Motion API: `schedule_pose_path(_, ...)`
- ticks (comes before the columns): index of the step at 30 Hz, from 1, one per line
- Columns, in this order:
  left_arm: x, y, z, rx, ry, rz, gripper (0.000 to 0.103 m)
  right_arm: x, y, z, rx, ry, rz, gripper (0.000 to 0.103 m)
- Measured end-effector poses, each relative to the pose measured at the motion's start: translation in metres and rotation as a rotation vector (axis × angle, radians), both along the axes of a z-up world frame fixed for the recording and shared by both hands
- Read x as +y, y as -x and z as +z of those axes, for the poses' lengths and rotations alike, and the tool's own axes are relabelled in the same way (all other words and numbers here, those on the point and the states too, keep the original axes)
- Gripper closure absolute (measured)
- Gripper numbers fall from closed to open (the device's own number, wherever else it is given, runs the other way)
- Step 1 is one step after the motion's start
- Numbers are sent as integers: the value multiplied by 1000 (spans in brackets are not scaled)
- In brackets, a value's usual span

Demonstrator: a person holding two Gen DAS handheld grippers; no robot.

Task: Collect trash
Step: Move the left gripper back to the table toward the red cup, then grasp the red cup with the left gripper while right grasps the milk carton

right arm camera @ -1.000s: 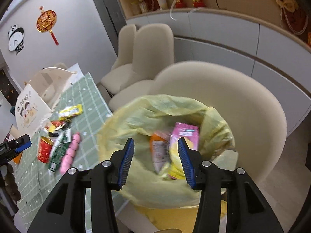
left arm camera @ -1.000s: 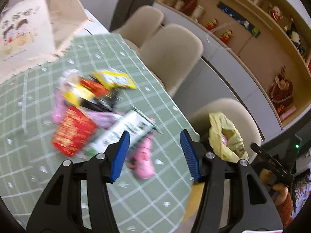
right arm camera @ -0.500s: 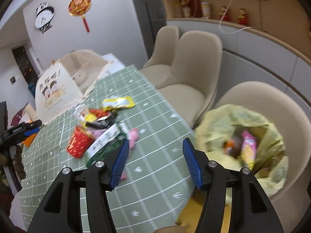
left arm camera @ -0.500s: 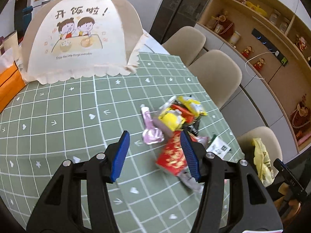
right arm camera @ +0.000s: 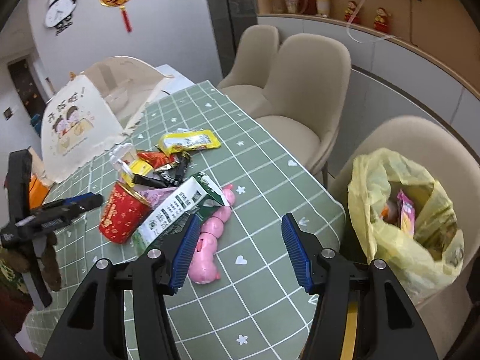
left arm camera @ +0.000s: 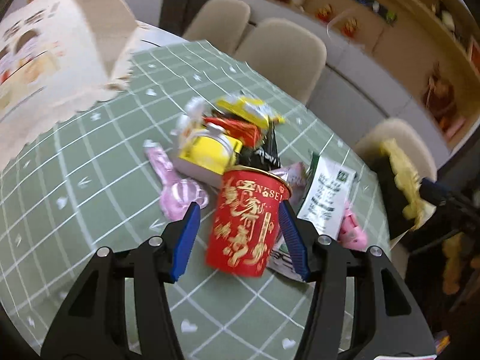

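Note:
A pile of trash lies on the green checked tablecloth (left arm camera: pixel 90 198). A red paper cup (left arm camera: pixel 246 222) lies on its side between the open jaws of my left gripper (left arm camera: pixel 240 234); the right finger is at its rim, the left finger stands apart. The cup also shows in the right wrist view (right arm camera: pixel 123 216). Beside it lie a green-white carton (right arm camera: pixel 177 210), pink wrappers (right arm camera: pixel 213 234), a yellow packet (right arm camera: pixel 189 141) and dark wrappers. My right gripper (right arm camera: pixel 238 249) is open and empty above the table edge. A yellow trash bag (right arm camera: pixel 405 216) with wrappers inside sits on a chair.
A cream mesh food cover (right arm camera: pixel 78 123) stands at the table's far end. Beige chairs (right arm camera: pixel 303 90) line the table's right side. A shelf with ornaments (right arm camera: pixel 360 15) runs along the wall. My left gripper shows in the right wrist view (right arm camera: pixel 60 210).
My left gripper has moved down to the trash pile and now straddles the red cup. My right gripper has swung from the yellow bag toward the table.

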State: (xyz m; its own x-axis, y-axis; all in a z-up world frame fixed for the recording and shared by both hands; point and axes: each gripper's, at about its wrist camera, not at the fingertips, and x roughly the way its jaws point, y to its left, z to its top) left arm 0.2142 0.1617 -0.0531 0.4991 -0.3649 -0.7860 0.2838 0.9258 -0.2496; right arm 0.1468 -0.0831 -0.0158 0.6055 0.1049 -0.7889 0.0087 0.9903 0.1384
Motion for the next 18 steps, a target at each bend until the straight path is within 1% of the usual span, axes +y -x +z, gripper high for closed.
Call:
schedule_pose_path(3,-14,-11,-15,34,-5,0,52,1,3,-11,27,-29,-35,49)
schedule_pose_path(5,-19,-11,-17,46,4,-3,51,7,7,-22,49,-53,-60,49)
schedule_pose_path(8,-24,-4,-13,22,-47,-27,55,23,10,-38,68,-75,-60,49)
schedule_pose_path(10,-19,5,-11,20,-49,-25,58,36,7,-46,93,-81,-31,49)
schedule_pose_path(13,5,16,-14,81,29,21,60,56,-3,-54,120,-112,6,49)
schedule_pose_path(15,29,24,-16,121,92,91,60,65,-10,-59,136,-128,11,49)
schedule_pose_path(18,54,35,-18,131,135,183,60,80,-31,-74,203,-151,16,49)
